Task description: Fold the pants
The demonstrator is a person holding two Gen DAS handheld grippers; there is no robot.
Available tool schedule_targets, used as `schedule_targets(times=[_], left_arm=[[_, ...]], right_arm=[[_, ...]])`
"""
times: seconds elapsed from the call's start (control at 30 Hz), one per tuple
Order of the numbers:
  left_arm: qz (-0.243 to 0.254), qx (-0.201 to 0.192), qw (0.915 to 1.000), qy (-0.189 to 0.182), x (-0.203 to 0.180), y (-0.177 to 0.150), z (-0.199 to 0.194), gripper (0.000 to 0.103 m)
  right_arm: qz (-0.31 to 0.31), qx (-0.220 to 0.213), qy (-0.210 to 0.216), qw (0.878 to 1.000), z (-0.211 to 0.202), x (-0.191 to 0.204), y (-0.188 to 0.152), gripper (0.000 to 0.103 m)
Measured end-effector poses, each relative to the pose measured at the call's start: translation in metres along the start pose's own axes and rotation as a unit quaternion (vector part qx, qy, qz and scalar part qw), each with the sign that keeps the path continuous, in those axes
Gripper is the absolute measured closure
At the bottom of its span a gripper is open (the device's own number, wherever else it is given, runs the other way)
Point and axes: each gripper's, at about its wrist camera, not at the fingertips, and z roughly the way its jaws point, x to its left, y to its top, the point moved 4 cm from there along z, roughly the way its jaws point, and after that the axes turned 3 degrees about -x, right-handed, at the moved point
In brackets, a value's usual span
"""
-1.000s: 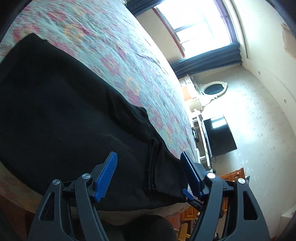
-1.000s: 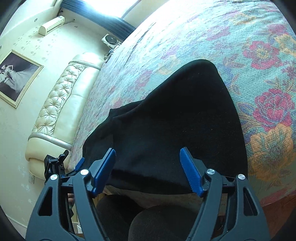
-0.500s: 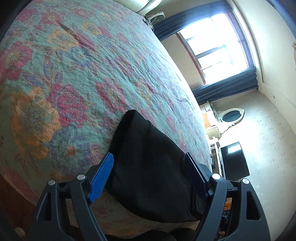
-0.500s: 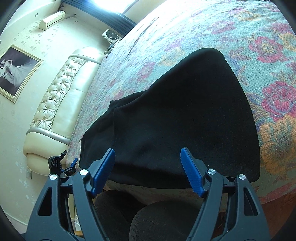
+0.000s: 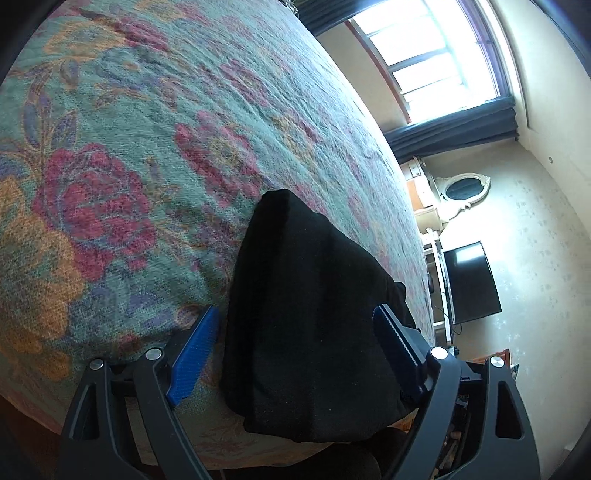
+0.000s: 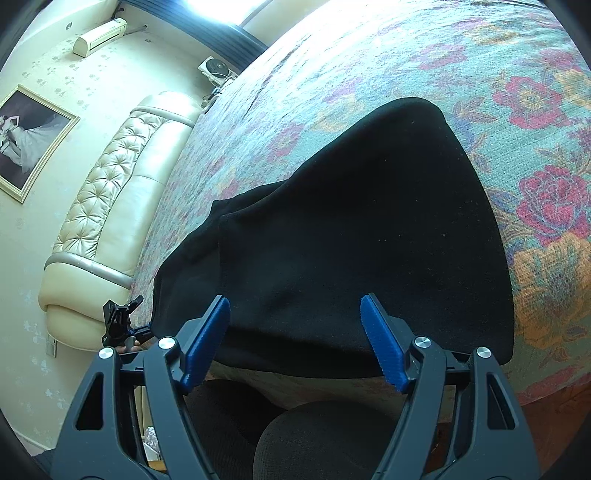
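Two layers of black pants point(image 6: 351, 240) at bedspread point(image 5: 147, 147) edge, open floral expanse beyond

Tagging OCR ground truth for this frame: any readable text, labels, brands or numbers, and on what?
None readable in either wrist view.
black pants: no tag or print shows.
floral bedspread: pattern only.
wall air conditioner: any marking too small to read.
dark TV screen: blank.
framed picture: image, no caption.
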Motion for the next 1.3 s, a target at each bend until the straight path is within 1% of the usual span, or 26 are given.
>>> schedule_targets(times=[0.03,0.07,0.13,0.17,0.27,0.33,0.37,0.4,0.43,0.47,0.57,0.67,0.77,0.83,0.9,0.93,0.97,1.03,1.13,1.3], left_arm=[[0.01,0.014,0.9998,-0.013,-0.006,-0.002,0.005,0.02],[0.024,0.027,0.9992,-0.017,-0.01,-0.004,0.01,0.02],[0.056,0.045,0.9974,0.0,-0.015,-0.008,0.018,0.02],[0.061,0.05,0.9969,0.003,-0.015,-0.008,0.022,0.02],[0.032,0.047,0.9983,-0.015,-0.016,0.001,0.028,0.02],[0.027,0.045,0.9983,-0.024,-0.017,0.005,0.03,0.02],[0.034,0.047,0.9981,-0.02,-0.02,0.004,0.032,0.027],[0.044,0.052,0.9976,-0.012,-0.021,0.003,0.035,0.045],[0.051,0.062,0.9968,0.005,-0.02,0.001,0.038,0.057],[0.051,0.071,0.996,0.021,-0.016,-0.002,0.043,0.073],[0.041,0.067,0.9968,0.016,-0.016,-0.003,0.043,0.073],[0.038,0.061,0.9973,0.016,-0.005,-0.003,0.028,0.074],[0.039,0.053,0.9976,0.02,-0.014,-0.001,0.025,0.076],[0.037,0.042,0.9984,0.011,-0.017,-0.001,0.016,0.077],[0.033,0.03,0.999,-0.007,-0.024,0.004,0.008,0.078],[0.033,0.024,0.9991,-0.013,-0.029,0.006,0.004,0.08],[0.032,0.019,0.9991,-0.019,-0.034,0.007,0.001,0.085],[0.028,0.012,0.9992,-0.026,-0.043,0.009,-0.004,0.086],[0.034,0.005,0.9989,-0.031,-0.06,0.008,-0.006,0.086],[0.068,0.005,0.997,-0.037,-0.096,0.005,-0.001,0.086]], right_arm=[[0.0,0.0,0.001,1.0,0.0,0.0,0.0,0.026],[0.001,0.0,0.002,1.0,0.001,0.0,0.0,0.025],[-0.001,0.001,0.0,1.0,0.003,0.002,0.0,0.025],[-0.002,0.002,-0.001,1.0,0.004,0.002,0.0,0.024],[-0.003,0.002,-0.003,1.0,0.006,0.002,0.0,0.024],[-0.004,0.003,-0.004,1.0,0.007,0.002,0.0,0.024],[-0.004,0.004,-0.004,1.0,0.008,0.001,0.0,0.024],[-0.004,0.004,-0.005,1.0,0.009,0.001,0.0,0.024],[-0.002,0.004,-0.004,1.0,0.009,0.001,0.0,0.024],[-0.001,0.004,-0.004,1.0,0.01,0.001,0.0,0.024],[-0.001,0.005,-0.004,1.0,0.01,0.0,-0.001,0.024],[-0.001,0.006,-0.004,1.0,0.011,0.0,-0.001,0.024],[-0.005,0.006,-0.006,1.0,0.011,0.001,0.0,0.024],[-0.007,0.005,-0.009,1.0,0.01,0.002,0.0,0.024],[-0.011,0.004,-0.011,1.0,0.01,0.003,0.0,0.024],[-0.013,0.004,-0.013,1.0,0.01,0.003,-0.001,0.024],[-0.015,0.004,-0.015,1.0,0.01,0.004,-0.001,0.024],[-0.018,0.003,-0.02,1.0,0.01,0.006,-0.002,0.024],[-0.036,-0.002,-0.041,0.998,0.01,0.012,-0.002,0.024],[-0.09,-0.001,-0.093,0.992,0.012,0.026,-0.005,0.024]])
